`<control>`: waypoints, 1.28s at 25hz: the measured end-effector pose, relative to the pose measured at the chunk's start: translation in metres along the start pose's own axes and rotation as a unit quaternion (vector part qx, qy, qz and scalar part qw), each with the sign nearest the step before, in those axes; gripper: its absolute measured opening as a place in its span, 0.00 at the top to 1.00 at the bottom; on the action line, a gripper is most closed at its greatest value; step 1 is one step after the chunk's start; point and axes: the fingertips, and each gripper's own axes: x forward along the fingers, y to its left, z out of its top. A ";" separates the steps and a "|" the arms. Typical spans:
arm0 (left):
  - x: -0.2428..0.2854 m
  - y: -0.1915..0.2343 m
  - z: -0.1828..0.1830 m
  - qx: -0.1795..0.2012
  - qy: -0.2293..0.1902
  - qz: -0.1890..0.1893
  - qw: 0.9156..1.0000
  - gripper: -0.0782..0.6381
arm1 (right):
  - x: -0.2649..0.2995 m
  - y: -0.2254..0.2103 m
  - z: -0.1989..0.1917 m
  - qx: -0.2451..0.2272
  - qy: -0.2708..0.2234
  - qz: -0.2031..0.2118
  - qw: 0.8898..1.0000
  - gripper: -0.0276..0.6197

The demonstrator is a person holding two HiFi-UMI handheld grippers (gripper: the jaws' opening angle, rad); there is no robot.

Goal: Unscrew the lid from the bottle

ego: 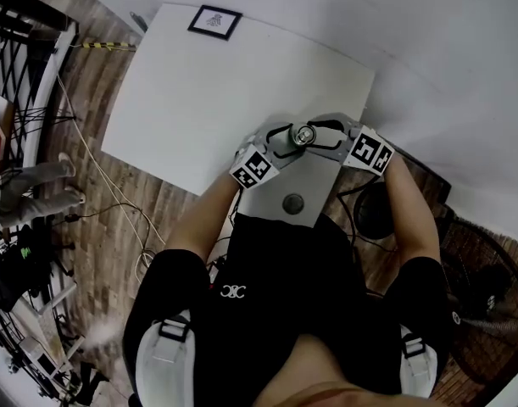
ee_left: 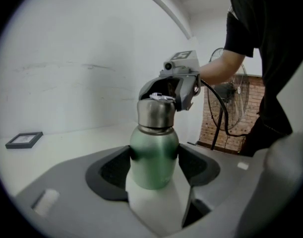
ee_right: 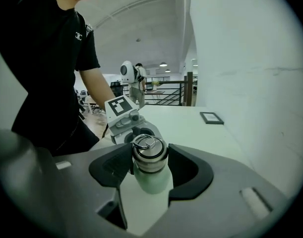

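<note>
Step in hand, as I judge it: twisting the lid off, with no gap showing yet between lid and neck.

The left hand-held gripper pinches the bottle by its green body, one pad on each side below the shoulder. The right hand-held gripper has a pad on each side of the steel lid. Both pads look to touch it, so I read it as clamped on the lid.

- **Doing it well:**
  - Hold the left clamp firm so the body can't spin.
  - Set the right pads square on the lid's band, not on the ring on top.
  - Roll about the bottle's own axis and re-grip when the wrist runs out.
  - Lift only once the thread lets go.
- **Risk:** a tilted pull could jam the thread.
- **Where it is:** in the head view the bottle sits just right of frame centre, upright between the two grippers, at the lower right edge of the white worktop. I can't tell whether it rests on the worktop or is held above it.
</note>
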 end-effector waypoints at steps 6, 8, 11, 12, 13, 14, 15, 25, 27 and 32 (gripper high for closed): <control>-0.002 0.000 -0.007 0.003 0.003 0.001 1.000 0.39 | 0.008 0.000 0.000 0.004 0.017 -0.003 1.000 0.58; -0.004 0.000 -0.008 0.004 0.003 0.000 1.000 0.39 | 0.003 -0.001 0.004 0.016 0.000 -0.042 0.999 0.56; -0.005 -0.002 -0.005 0.003 0.003 -0.001 1.000 0.39 | -0.013 0.004 0.016 0.040 -0.042 -0.105 0.993 0.56; -0.005 -0.002 -0.005 0.002 0.004 0.000 1.000 0.39 | -0.018 0.006 0.018 0.050 -0.057 -0.129 0.989 0.56; -0.005 -0.001 -0.005 0.002 0.005 0.001 1.000 0.39 | -0.022 0.006 0.019 0.061 -0.072 -0.159 0.983 0.56; -0.005 0.000 -0.006 0.001 0.007 0.003 1.000 0.39 | -0.024 0.004 0.020 0.075 -0.090 -0.194 0.974 0.56; -0.005 0.001 -0.007 0.000 0.008 0.004 1.000 0.39 | -0.027 0.002 0.020 0.091 -0.110 -0.234 0.962 0.56; -0.002 -0.002 -0.002 -0.002 0.007 -0.002 1.000 0.39 | -0.016 0.010 0.005 0.179 -0.149 -0.441 0.867 0.56; -0.002 -0.003 -0.002 -0.002 0.006 -0.003 1.000 0.39 | -0.017 0.003 0.005 0.198 -0.153 -0.466 0.849 0.56; -0.002 -0.004 -0.001 0.001 0.005 -0.006 1.000 0.39 | -0.010 0.000 0.003 0.220 -0.141 -0.477 0.839 0.56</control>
